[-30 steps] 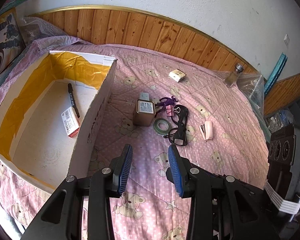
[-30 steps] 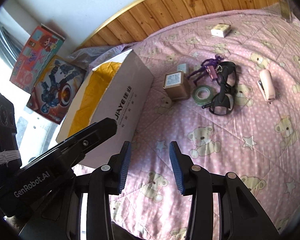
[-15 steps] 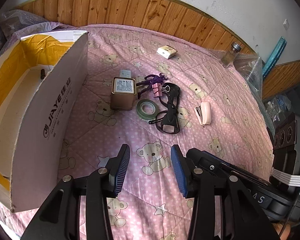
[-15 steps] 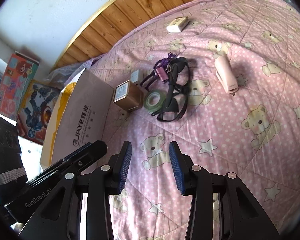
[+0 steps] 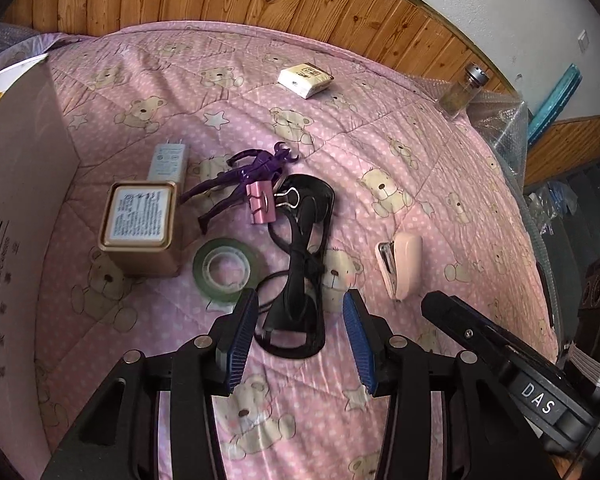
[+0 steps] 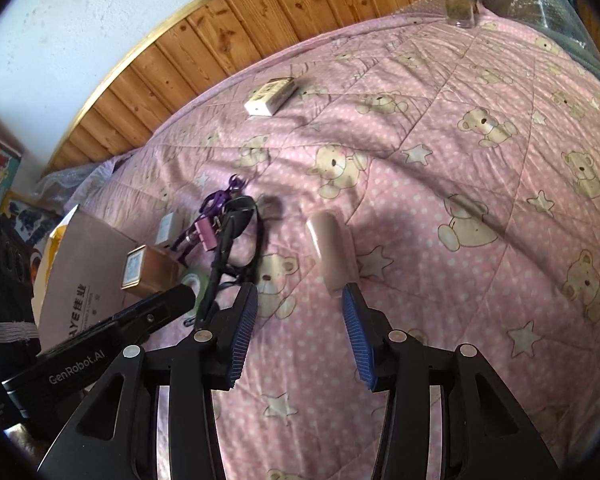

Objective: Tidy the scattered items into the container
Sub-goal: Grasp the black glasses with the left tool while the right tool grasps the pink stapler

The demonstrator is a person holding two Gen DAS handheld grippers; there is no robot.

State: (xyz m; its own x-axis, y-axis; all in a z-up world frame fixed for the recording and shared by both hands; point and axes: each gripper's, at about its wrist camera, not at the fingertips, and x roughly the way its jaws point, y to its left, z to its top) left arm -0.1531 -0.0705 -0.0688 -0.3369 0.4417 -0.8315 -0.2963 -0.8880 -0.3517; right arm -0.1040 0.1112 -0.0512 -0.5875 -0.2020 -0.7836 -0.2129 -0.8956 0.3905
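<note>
Hovering over the pink bear-print quilt (image 5: 440, 168), my left gripper (image 5: 300, 320) stands wide open and empty, its blue pads either side of the near end of the black safety glasses (image 5: 300, 248), not touching. Glossy dark frame, arms folded across. Beside them: green tape roll (image 5: 226, 270), gold tin (image 5: 140, 228), purple figure (image 5: 244, 178), pink binder clip (image 5: 260, 202), white charger (image 5: 168, 160). My right gripper (image 6: 300, 318), equally open and empty, points at the pale pink stapler (image 6: 332, 254). Cardboard box (image 5: 16, 220) at far left
</note>
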